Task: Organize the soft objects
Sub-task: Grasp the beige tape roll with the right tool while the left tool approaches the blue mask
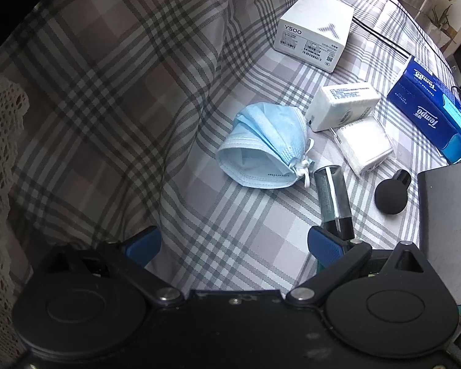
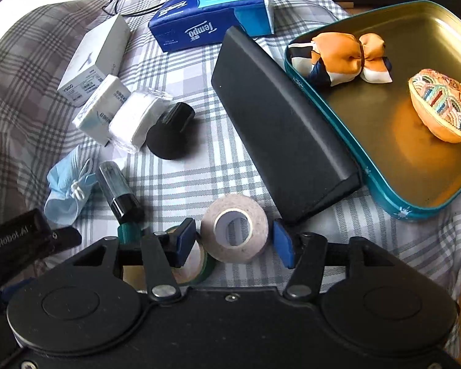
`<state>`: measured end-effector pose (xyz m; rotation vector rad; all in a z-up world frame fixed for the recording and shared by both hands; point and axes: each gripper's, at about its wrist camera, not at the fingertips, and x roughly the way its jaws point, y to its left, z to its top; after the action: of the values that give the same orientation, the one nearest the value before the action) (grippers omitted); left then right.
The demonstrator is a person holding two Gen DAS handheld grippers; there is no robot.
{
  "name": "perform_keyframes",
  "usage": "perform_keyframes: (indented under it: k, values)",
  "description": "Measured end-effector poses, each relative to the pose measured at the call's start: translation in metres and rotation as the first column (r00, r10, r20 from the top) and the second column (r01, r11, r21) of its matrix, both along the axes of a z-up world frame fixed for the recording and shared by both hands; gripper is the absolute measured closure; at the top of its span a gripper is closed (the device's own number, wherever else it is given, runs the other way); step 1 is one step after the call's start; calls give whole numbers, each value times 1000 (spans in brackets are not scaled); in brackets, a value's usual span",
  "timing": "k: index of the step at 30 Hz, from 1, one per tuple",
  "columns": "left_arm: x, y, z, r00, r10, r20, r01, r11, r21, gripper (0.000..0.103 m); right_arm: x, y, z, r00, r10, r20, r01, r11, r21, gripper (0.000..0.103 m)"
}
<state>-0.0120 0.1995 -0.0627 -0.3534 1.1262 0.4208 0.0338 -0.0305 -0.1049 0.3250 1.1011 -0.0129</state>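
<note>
In the right wrist view a grey-white roll of tape lies on the plaid cloth between the blue pads of my right gripper. Narrow gaps show on both sides of the roll, so the gripper is open around it. A teal tin tray at the right holds an orange knotted scarf and an embroidered pouch. My left gripper hangs open over bare cloth with nothing between its pads. A light blue face mask lies ahead of it, also seen as the mask at the left.
A black case lies against the tray. A blue tissue box, white carton, two white packets, black puff, dark bottle and green tape roll crowd the cloth. A cable runs at the back.
</note>
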Motion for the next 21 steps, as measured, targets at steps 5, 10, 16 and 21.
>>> perform_keyframes:
  k: [5, 10, 16, 21]
  values:
    - [3, -2, -5, 1000, -7, -13, 7, 1000, 16, 1, 0, 0, -2, 1000, -25, 6, 25, 1000, -4, 50]
    - [5, -5, -8, 999, -25, -27, 26, 999, 26, 1, -5, -2, 3, 999, -28, 27, 27, 1000, 7, 52]
    - [8, -15, -13, 997, -75, -31, 76, 997, 33, 1, -15, -5, 26, 996, -12, 91, 12, 1000, -1, 52]
    - [11, -34, -14, 989, -149, -22, 150, 987, 64, 1, -28, -11, 36, 995, 11, 97, -8, 1000, -28, 52]
